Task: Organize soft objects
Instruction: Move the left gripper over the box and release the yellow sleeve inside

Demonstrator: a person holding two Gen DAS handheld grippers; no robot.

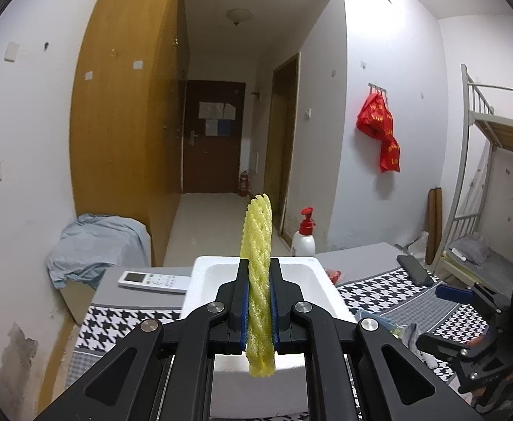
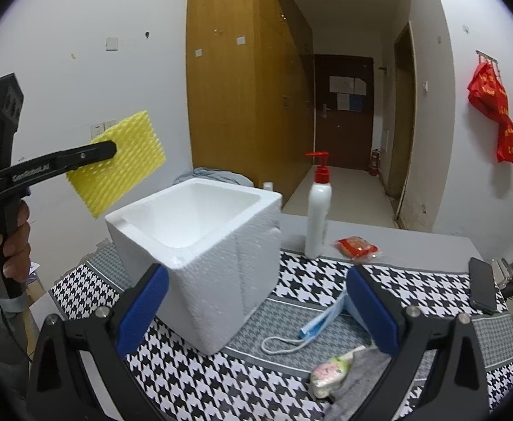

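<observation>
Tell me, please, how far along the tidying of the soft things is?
Nothing is stored yet: the foam box looks empty. The left gripper holds the yellow foam net above it. The mask, gray cloth and floral pouch lie on the mat by the open right gripper.

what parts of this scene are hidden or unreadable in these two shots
- Foam box floor: right wrist view sees only its upper inner walls; in the left wrist view the left claw and yellow foam net cover it.
- Face mask: partly behind the right claw's pad.
- Grey cloth: cut off by the bottom edge.
- Papers on the far door: too small to read.
</observation>
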